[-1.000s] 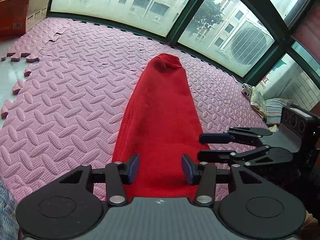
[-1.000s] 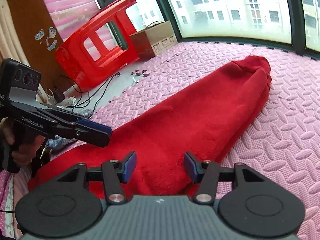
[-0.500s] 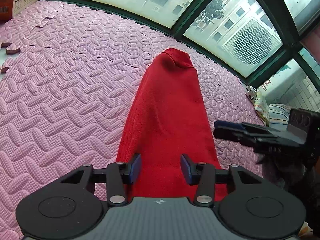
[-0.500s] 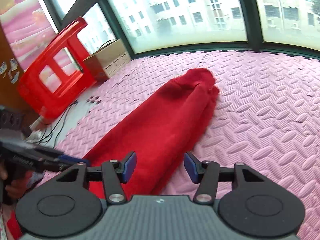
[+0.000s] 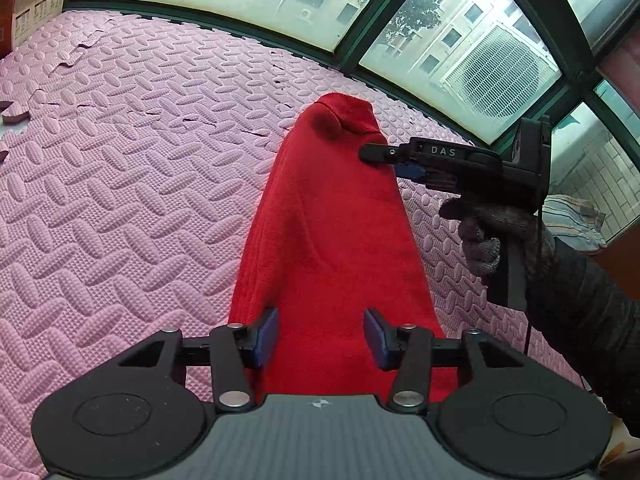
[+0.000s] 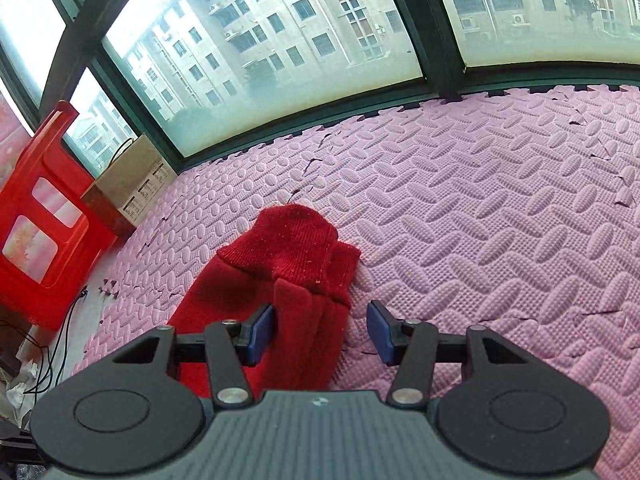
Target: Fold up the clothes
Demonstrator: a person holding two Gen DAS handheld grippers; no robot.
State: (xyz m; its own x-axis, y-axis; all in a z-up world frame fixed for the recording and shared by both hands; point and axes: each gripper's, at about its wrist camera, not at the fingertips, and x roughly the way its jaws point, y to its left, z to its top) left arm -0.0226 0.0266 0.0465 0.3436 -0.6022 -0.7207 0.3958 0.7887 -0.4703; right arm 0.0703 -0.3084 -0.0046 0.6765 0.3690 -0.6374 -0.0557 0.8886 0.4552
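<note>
A long red knitted garment (image 5: 328, 240) lies folded lengthwise on the pink foam mat, narrowing to a ribbed end (image 6: 296, 240) far from me. My left gripper (image 5: 320, 338) hovers open over the near, wide part of the cloth, nothing between its blue pads. In the left wrist view my right gripper (image 5: 390, 160), held by a gloved hand (image 5: 488, 232), reaches over the garment's far end from the right. Seen from the right wrist, my right gripper (image 6: 322, 334) is open just above the ribbed end, its pads astride the cloth's right edge.
Pink interlocking foam mat (image 5: 120, 184) covers the floor up to the dark-framed windows (image 6: 280, 60). A red plastic stool (image 6: 36, 216), a cardboard box (image 6: 132, 184) and loose cables (image 6: 60, 340) sit at the left. Striped fabric (image 5: 576, 220) lies at the right.
The right gripper has travelled from the garment's near part up to its far ribbed end. The left gripper edged forward over the near end. Both stayed open.
</note>
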